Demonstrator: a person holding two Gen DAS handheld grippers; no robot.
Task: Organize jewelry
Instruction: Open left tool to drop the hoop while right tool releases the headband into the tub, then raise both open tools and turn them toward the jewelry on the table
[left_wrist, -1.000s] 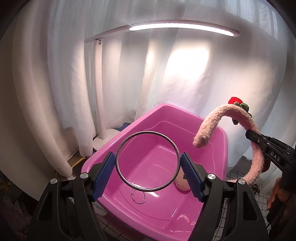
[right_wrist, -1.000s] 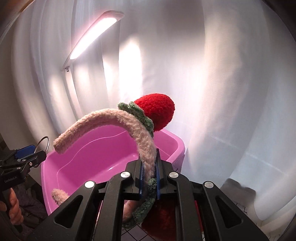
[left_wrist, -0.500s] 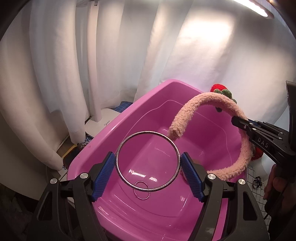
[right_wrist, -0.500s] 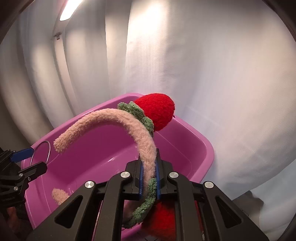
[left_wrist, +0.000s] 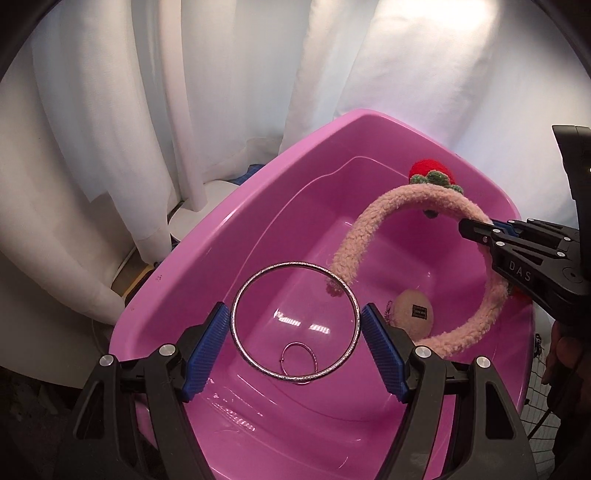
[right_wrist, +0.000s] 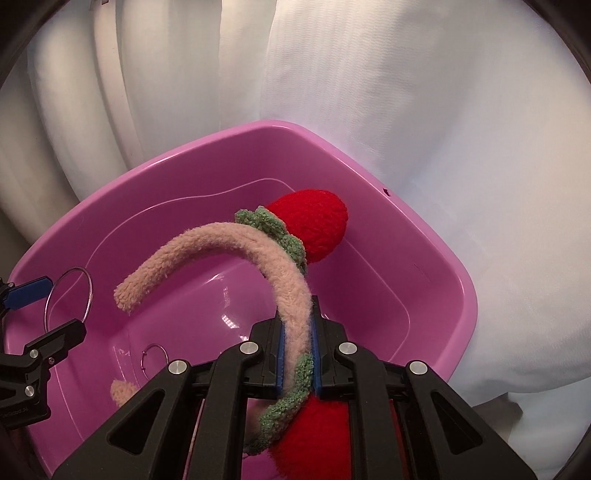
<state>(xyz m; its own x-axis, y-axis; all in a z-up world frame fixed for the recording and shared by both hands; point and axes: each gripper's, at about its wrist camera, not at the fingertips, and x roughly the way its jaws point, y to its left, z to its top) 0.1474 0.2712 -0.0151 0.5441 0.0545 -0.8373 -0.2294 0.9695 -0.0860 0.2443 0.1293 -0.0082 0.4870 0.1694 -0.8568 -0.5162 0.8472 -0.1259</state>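
My left gripper (left_wrist: 295, 325) is shut on a silver bangle (left_wrist: 255, 280), held flat between the blue pads above the near end of a pink plastic tub (left_wrist: 207, 240). My right gripper (right_wrist: 297, 354) is shut on a fuzzy pink headband (right_wrist: 221, 243) with red knitted strawberries (right_wrist: 314, 225), held over the tub (right_wrist: 436, 273). In the left wrist view the headband (left_wrist: 413, 199) arches over the tub's right side. A small silver hoop (left_wrist: 297, 356) and a cream round pouch (left_wrist: 412, 314) lie on the tub floor. The bangle also shows in the right wrist view (right_wrist: 88, 291).
White curtains (left_wrist: 147, 110) hang close behind and left of the tub. A white lamp base (left_wrist: 199, 206) stands behind the tub's left rim. A black wire grid (left_wrist: 554, 424) shows at the lower right.
Both grippers have moved forward and tipped down over the tub. The bangle and the headband now hang lower, above the tub's inside. Both grips are unchanged.
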